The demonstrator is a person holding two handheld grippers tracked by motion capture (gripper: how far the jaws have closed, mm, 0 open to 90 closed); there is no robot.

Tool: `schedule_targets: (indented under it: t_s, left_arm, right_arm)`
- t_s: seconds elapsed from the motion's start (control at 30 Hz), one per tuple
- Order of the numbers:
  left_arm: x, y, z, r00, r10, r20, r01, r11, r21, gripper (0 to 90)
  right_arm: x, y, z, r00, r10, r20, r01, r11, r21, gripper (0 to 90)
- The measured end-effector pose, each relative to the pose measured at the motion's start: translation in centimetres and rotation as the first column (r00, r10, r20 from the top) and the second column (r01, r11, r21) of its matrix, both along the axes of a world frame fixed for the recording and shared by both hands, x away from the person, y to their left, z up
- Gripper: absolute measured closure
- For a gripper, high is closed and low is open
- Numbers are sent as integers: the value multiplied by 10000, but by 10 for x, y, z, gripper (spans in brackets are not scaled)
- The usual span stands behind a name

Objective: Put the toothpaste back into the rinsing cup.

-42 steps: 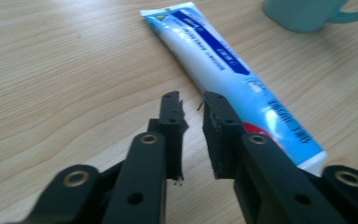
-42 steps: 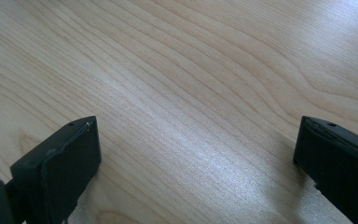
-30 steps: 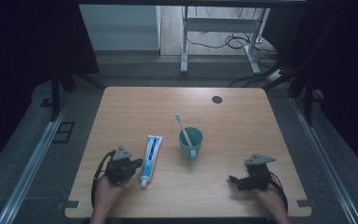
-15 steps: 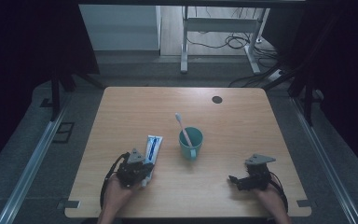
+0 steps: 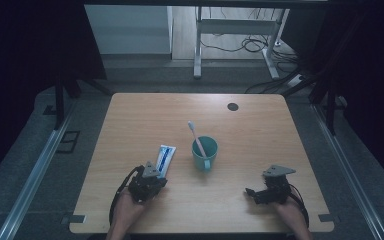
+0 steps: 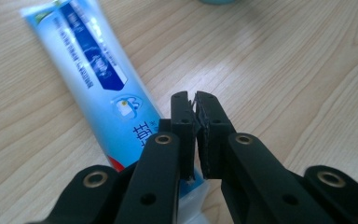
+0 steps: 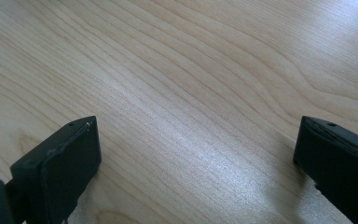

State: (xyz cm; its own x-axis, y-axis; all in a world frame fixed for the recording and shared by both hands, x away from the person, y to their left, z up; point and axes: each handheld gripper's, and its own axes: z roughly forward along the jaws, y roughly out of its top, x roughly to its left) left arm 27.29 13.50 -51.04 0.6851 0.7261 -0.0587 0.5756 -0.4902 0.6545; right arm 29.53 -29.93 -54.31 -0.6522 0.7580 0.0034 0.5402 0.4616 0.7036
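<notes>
A blue and white toothpaste tube (image 5: 164, 158) (image 6: 98, 70) lies flat on the wooden table (image 5: 260, 135), left of a teal cup (image 5: 205, 152). A pink toothbrush (image 5: 195, 136) stands in the cup and leans to the back left. My left gripper (image 5: 158, 176) (image 6: 196, 101) hovers over the tube's near end, shut, its pads together with nothing visible between them. The tube runs under its left jaw. At the front right my right gripper (image 5: 251, 193) (image 7: 198, 128) rests low over bare wood, open, jaws wide apart with nothing between them.
A small black round mark (image 5: 233, 106) sits near the table's back right. Cables loop from both grippers to the front edge. Beyond the table stand a metal frame (image 5: 198, 45) and floor cables; dark curtains flank both sides.
My left gripper has moved right, from beside the toothpaste tube to over its near end, jaws staying shut. The right gripper, cup and toothbrush have not moved.
</notes>
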Motion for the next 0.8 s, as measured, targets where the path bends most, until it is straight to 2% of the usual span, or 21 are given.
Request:
schedule_targets:
  t_s: [0.13, 0.43, 0.8]
  left_arm:
    - [1, 5, -2, 9999, 165, -26, -164, 9995, 271, 856]
    - [4, 21, -1, 9987, 514, 17, -515, 9985, 181, 843]
    - [4, 23, 0, 9994, 331, 79, -333, 9993, 172, 812]
  right_arm:
    - [0, 0, 0, 10000, -1, 2, 1, 10000, 1, 3]
    - [0, 0, 0, 10000, -2, 2, 2, 10000, 1, 2]
    - [0, 0, 0, 10000, 1, 1, -1, 10000, 0, 3]
